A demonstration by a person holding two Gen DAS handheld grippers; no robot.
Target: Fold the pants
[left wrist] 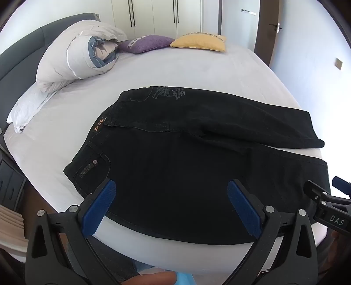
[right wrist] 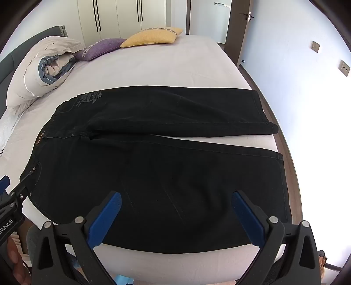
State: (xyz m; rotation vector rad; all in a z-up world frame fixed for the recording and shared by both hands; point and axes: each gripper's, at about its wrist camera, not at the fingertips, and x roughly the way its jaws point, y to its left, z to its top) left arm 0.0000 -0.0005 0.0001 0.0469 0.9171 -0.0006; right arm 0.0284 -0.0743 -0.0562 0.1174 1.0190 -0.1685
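Note:
Black pants [left wrist: 186,157] lie flat on the white bed [left wrist: 175,68], waistband to the left, both legs spread to the right with a gap between them. They also show in the right wrist view [right wrist: 153,171]. My left gripper [left wrist: 171,193] is open, empty, above the near leg's thigh by the bed's front edge. My right gripper [right wrist: 176,202] is open, empty, above the near leg's lower part. The right gripper shows at the right edge of the left wrist view [left wrist: 324,199]; the left gripper shows at the left edge of the right wrist view [right wrist: 11,193].
A rolled duvet [left wrist: 74,52] and a white pillow [left wrist: 26,105] lie at the headboard. A purple cushion [left wrist: 147,43] and a yellow cushion [left wrist: 199,41] sit at the bed's far side. Wardrobes [left wrist: 153,15] and a door [left wrist: 265,24] stand behind.

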